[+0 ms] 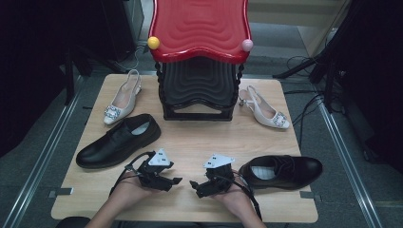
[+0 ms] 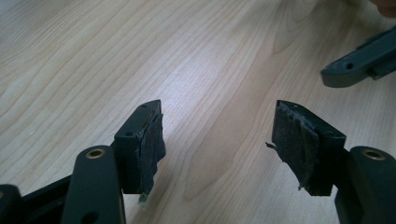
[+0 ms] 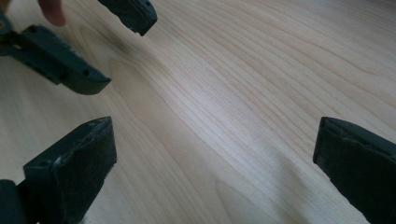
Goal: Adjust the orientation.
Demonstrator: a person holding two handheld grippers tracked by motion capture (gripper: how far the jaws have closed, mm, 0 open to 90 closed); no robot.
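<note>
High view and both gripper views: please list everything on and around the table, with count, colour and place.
black leather shoes: 2, black; left black shoe at the table's left, right black shoe at front right.
slingback heels: 2, white with jewelled buckles; left heel at back left, right heel at back right.
shoe rack: 1, red wavy top shelf over a black lower shelf, back centre.
knobs: yellow knob and pink knob on the rack's front corners.
table: 1, light wood.
cables: black, on the floor at right.
left claw: black, open over bare wood.
right claw: black, open, facing the left one.
</note>
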